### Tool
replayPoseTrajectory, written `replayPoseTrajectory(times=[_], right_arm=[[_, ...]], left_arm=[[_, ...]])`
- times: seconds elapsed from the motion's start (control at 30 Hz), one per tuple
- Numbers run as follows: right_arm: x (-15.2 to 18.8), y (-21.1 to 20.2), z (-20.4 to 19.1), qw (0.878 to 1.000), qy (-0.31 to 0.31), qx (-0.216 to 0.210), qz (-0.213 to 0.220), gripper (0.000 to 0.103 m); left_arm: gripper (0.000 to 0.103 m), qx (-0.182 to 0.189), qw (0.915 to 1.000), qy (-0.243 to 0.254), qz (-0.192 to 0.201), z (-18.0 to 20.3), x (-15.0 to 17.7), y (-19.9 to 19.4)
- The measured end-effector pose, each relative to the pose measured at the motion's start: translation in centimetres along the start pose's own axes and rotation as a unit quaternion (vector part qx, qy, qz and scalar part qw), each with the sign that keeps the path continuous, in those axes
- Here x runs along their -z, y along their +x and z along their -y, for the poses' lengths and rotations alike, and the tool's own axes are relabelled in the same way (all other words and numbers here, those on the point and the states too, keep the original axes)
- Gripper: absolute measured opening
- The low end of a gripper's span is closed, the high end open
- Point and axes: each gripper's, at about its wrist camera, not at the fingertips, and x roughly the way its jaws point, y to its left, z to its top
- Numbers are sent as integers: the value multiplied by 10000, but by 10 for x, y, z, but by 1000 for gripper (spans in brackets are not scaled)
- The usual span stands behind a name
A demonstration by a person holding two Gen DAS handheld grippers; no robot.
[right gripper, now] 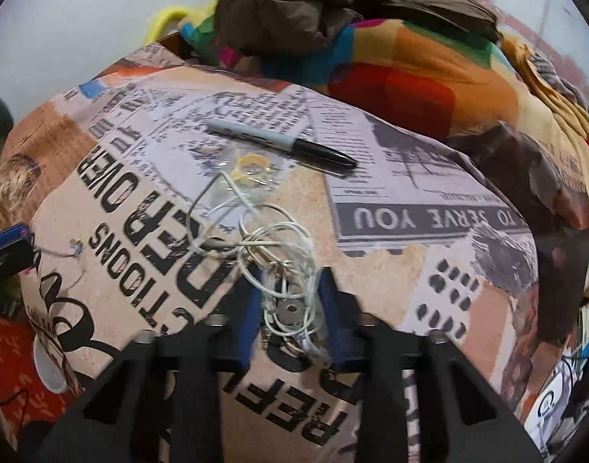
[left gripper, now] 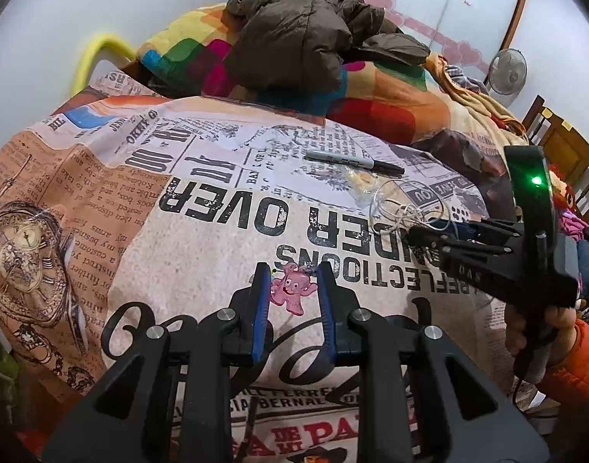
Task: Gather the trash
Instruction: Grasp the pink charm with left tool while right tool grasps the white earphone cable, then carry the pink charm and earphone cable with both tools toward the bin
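Newsprint-patterned cloth [left gripper: 201, 239] is covering the surface in both views, with a patchwork blanket [left gripper: 387, 108] and a brown jacket [left gripper: 306, 31] lying heaped behind it, and a fan [left gripper: 508, 71] standing by the far wall.

Near the front of the cloth, the left gripper [left gripper: 292, 274] is hovering with its blue-padded jaws standing narrow. A small pink figure [left gripper: 293, 287] is lying flat between them; whether the pads are pressing on it I cannot tell.

To the right, a hand [left gripper: 541, 332] in an orange sleeve is holding the right gripper [right gripper: 288, 289]. Its jaws are standing narrow around a tangle of white cord [right gripper: 279, 247], with a round metal piece [right gripper: 292, 312] sitting in the gap among the loops. The pads are lying just beside the cord, but the blur is hiding whether they are gripping it.

Beyond the tangle, a clear wrapper [right gripper: 250, 171] with something yellow inside is lying on the cloth, one cord strand crossing it. A black marker [right gripper: 282, 142] is resting just past the wrapper.
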Motion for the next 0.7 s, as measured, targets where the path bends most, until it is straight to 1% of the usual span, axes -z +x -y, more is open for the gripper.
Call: replayPoseTrajectory(times=[0.03, 0.1, 0.23, 0.37, 0.53, 0.7], right_arm=[[0, -2, 3, 9999, 101, -71, -52, 16], [0, -11, 4, 9998, 187, -44, -24, 9], [-1, -35, 0, 9997, 225, -93, 100, 9], [-6, -62, -15, 9994, 141, -141, 275, 9], [-14, -96, -43, 9976, 30, -415, 558, 9], [-20, -124, -85, 9945, -214, -661, 780, 9]], left_arm=[[23, 5, 10000, -14, 19, -1, 0, -3], [23, -21, 10000, -23, 70, -2, -1, -10], [23, -31, 9997, -93, 232, -7, -4, -33], [24, -116, 9989, -117, 434, -16, -5, -64], [24, -254, 9975, -164, 645, -30, -1, -102], [24, -425, 9951, -276, 845, -51, 11, -142]])
